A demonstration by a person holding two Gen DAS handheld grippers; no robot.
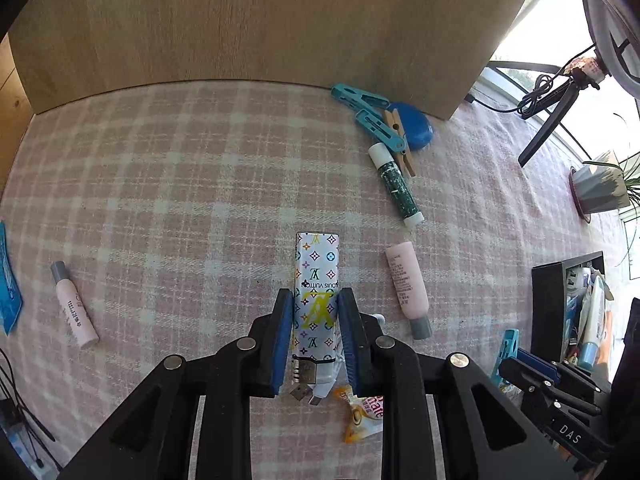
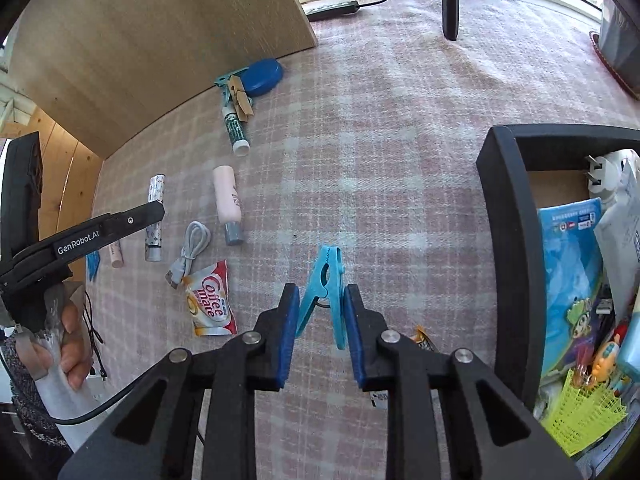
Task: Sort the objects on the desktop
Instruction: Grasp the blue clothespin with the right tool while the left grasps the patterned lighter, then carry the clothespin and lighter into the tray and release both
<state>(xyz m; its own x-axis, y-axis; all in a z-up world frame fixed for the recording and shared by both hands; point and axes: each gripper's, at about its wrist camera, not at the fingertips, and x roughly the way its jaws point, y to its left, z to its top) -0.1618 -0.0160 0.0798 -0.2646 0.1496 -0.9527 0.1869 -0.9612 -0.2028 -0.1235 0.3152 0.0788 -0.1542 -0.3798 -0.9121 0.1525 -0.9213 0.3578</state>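
My left gripper is shut on a white monogram-patterned lighter, its blue pads pressing both long sides, held above the pink checked cloth. In the right wrist view the same lighter shows at the left behind the left gripper's black finger. My right gripper is shut on a light blue clothespin, which points away from me over the cloth. A black box with several sorted items stands just to the right.
On the cloth lie a pink tube, a green glue stick, a grey USB cable, a coffee creamer sachet, more clothespins and a blue round case. A wooden board stands behind; a potted plant sits far right.
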